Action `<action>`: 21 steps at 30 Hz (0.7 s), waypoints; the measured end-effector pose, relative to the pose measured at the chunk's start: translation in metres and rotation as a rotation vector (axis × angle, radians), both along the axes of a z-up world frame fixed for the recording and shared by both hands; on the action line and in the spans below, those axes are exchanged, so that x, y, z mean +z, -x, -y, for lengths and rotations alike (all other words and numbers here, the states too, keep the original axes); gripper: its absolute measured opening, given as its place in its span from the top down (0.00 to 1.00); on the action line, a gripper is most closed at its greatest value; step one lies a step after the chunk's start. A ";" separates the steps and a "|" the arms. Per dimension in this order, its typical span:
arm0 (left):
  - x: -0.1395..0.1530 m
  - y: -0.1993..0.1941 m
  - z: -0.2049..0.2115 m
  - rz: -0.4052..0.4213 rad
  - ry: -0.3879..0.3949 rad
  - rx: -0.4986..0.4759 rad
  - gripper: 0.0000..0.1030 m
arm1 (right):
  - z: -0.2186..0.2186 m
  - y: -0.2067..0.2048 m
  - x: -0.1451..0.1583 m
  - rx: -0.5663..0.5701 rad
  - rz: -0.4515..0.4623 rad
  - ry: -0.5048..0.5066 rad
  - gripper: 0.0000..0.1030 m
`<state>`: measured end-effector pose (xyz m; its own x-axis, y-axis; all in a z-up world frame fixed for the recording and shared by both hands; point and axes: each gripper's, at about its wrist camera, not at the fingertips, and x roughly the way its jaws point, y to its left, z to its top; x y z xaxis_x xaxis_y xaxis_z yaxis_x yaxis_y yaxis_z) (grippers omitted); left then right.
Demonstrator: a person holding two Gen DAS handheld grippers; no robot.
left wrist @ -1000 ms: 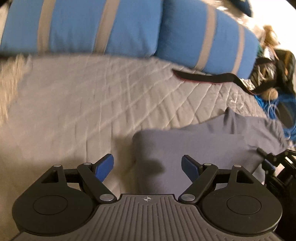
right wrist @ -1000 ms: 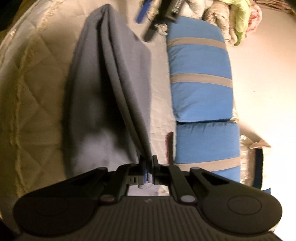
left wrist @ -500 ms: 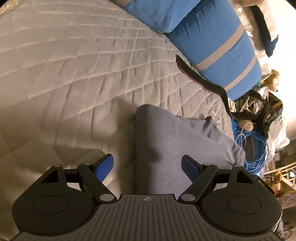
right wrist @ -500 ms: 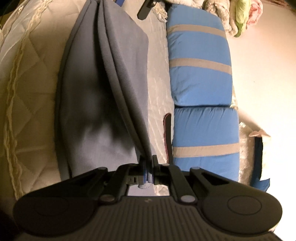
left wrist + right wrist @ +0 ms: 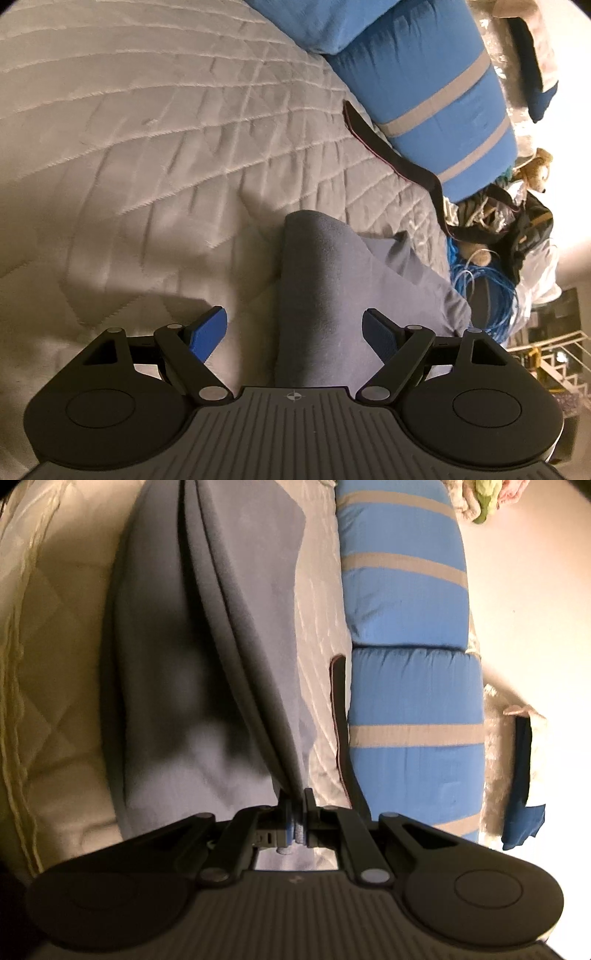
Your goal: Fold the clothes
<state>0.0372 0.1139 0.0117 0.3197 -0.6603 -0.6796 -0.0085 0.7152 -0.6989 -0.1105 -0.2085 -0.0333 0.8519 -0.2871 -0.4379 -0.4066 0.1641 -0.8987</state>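
A grey garment point(image 5: 317, 295) lies on the quilted bed point(image 5: 147, 147). In the left wrist view its raised fold runs between my open blue fingers; my left gripper point(image 5: 295, 330) straddles it without closing. In the right wrist view the same grey garment point(image 5: 192, 657) stretches away in long folds. My right gripper point(image 5: 295, 812) is shut on an edge of it and holds that edge lifted, with the cloth drawn taut toward the jaws.
Two blue pillows with beige stripes point(image 5: 410, 664) lie along the bed's far side, also in the left wrist view point(image 5: 436, 96). A dark strap point(image 5: 391, 155) lies by them. Blue cable coil point(image 5: 491, 291), bags and a stuffed toy point(image 5: 535, 166) crowd the bedside.
The left gripper has swung and moved over the garment's folded ridge, which now sits between its open fingers. The right gripper keeps its grip; the garment looks drawn closer.
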 end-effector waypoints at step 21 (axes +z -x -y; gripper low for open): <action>-0.025 -0.012 0.023 0.029 0.152 -0.064 0.24 | 0.011 0.010 -0.033 -0.031 -0.179 -0.010 0.95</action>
